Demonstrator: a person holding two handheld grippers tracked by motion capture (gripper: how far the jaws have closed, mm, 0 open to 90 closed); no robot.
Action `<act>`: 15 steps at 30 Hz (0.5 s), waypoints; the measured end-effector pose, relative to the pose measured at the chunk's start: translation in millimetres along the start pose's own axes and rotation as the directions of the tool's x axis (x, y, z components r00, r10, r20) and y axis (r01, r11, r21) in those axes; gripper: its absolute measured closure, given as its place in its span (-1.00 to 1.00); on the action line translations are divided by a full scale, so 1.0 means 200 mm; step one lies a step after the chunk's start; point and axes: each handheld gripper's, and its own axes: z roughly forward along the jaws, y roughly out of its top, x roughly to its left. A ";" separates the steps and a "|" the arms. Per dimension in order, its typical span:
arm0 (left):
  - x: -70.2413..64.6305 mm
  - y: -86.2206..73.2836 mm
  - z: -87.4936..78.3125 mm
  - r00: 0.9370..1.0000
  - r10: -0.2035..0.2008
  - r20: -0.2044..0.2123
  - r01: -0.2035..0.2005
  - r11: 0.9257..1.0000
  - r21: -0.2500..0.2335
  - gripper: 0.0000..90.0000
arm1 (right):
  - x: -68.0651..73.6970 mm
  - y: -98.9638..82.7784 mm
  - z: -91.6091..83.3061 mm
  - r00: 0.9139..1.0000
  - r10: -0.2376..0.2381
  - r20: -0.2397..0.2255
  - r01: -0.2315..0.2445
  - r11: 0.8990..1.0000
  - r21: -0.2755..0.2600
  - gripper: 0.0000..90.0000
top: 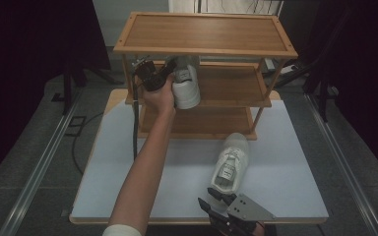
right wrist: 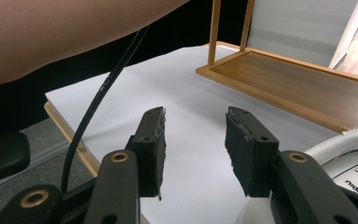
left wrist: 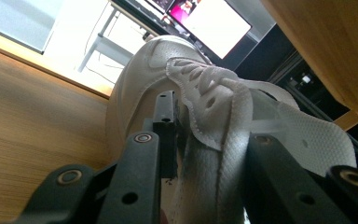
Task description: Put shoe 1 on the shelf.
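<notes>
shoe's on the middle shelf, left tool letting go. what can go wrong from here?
1. The left tool has its jaws around the tongue and laces of the white shoe; backing out could snag a lace and drag the shoe off the middle shelf.
2. That shoe sits near the shelf's front edge, so a nudge might tip it out.
3. The right tool, open, waits beside the second shoe; a careless approach could shove it.
</notes>
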 end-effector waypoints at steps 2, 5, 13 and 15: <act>-0.01 0.00 0.02 1.000 -0.026 0.003 0.026 1.000 -0.010 0.61 | 0.00 0.00 0.00 1.000 -0.001 0.000 0.001 1.000 0.007 0.27; 0.00 0.00 0.03 0.999 -0.032 0.009 0.032 0.999 -0.006 0.53 | 0.01 -0.01 0.01 1.000 -0.006 -0.004 0.006 1.000 0.009 0.27; -0.01 0.01 0.06 0.999 0.011 0.045 -0.012 1.000 0.028 0.27 | -0.01 0.00 0.00 1.000 -0.002 0.001 0.002 1.000 0.002 0.27; -0.01 0.01 0.06 0.999 -0.004 0.046 0.003 1.000 0.020 0.22 | 0.00 0.00 0.00 1.000 -0.005 0.001 0.005 1.000 0.003 0.27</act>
